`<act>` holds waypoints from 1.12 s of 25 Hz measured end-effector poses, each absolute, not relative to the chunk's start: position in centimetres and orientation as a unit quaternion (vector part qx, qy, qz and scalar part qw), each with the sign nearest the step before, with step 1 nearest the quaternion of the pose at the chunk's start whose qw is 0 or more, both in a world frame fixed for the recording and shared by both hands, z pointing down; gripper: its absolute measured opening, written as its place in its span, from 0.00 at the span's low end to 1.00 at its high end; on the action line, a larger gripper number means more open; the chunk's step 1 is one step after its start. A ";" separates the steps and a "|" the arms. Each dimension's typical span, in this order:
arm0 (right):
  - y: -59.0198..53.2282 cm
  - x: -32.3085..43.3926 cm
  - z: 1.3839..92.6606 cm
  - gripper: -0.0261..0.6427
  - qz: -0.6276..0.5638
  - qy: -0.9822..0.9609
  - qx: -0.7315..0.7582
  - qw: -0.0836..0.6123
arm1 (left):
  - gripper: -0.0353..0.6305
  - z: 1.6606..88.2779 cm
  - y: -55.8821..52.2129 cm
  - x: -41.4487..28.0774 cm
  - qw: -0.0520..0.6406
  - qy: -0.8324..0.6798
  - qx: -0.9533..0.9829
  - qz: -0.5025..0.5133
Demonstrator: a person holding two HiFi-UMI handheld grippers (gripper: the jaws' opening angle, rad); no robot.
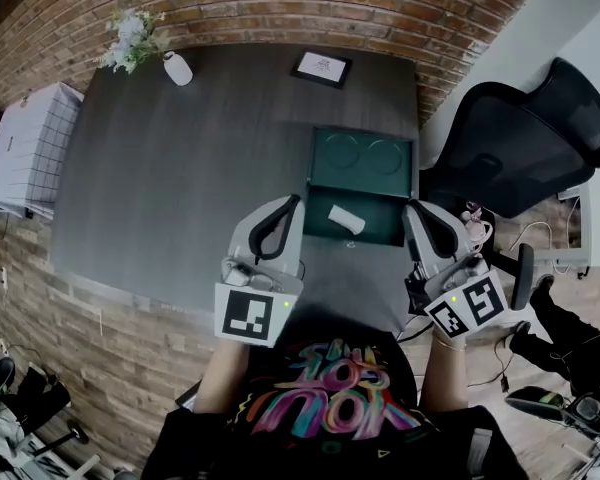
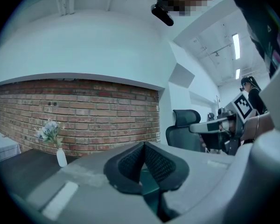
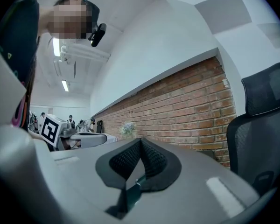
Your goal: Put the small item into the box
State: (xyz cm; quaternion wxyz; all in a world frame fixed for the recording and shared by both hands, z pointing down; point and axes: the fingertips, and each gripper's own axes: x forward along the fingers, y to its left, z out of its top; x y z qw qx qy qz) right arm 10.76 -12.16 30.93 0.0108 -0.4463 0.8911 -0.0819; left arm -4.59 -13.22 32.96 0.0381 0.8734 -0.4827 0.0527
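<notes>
An open green box (image 1: 361, 157) sits on the dark grey table (image 1: 180, 188), towards its right side. A small white item (image 1: 346, 218) lies in the near half of the box. My left gripper (image 1: 292, 204) is held just left of the box's near edge, and its jaws are shut with nothing between them (image 2: 143, 148). On the other side, just right of the box, my right gripper (image 1: 412, 212) is also shut and empty (image 3: 141, 143). Both point level, out over the table. Neither touches the box or the item.
A white vase with flowers (image 1: 177, 68) and a framed card (image 1: 321, 67) stand at the table's far edge. There is a white gridded crate (image 1: 30, 148) off the left end and a black office chair (image 1: 520, 143) to the right. A brick wall runs behind.
</notes>
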 end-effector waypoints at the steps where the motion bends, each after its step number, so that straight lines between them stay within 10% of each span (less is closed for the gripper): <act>1: -12.2 10.8 30.9 0.04 -0.083 0.891 -0.446 0.011 | 0.06 33.0 -13.3 -4.6 0.038 -0.482 0.874 0.052; 28: -12.9 11.1 32.4 0.04 -0.105 0.892 -0.440 0.001 | 0.06 34.3 -14.5 -4.6 0.056 -0.481 0.873 0.060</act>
